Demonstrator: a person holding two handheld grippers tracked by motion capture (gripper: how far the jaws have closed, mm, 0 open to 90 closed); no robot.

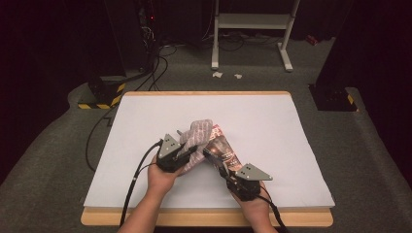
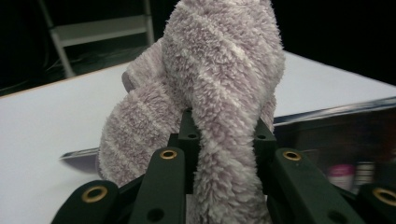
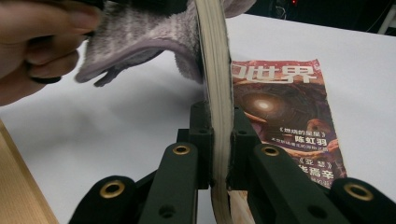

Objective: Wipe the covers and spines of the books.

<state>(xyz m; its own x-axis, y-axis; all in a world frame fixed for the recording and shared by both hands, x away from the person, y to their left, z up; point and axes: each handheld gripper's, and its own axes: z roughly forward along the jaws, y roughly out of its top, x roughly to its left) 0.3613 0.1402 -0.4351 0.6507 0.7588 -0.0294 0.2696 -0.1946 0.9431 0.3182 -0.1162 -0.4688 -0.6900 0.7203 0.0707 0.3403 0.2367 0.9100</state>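
The left gripper has its jaws clamped on a fold of a fluffy striped sock, which rises from between them up the middle of the left gripper view. The right gripper is closed on the edge of a magazine, whose pages stand on edge up the centre of the right gripper view while its red-titled cover lies flat to the right. In the high view the left gripper and right gripper meet just below the centre of the frame, with the sock draped over the magazine. Both rest on a white table with a wooden rim.
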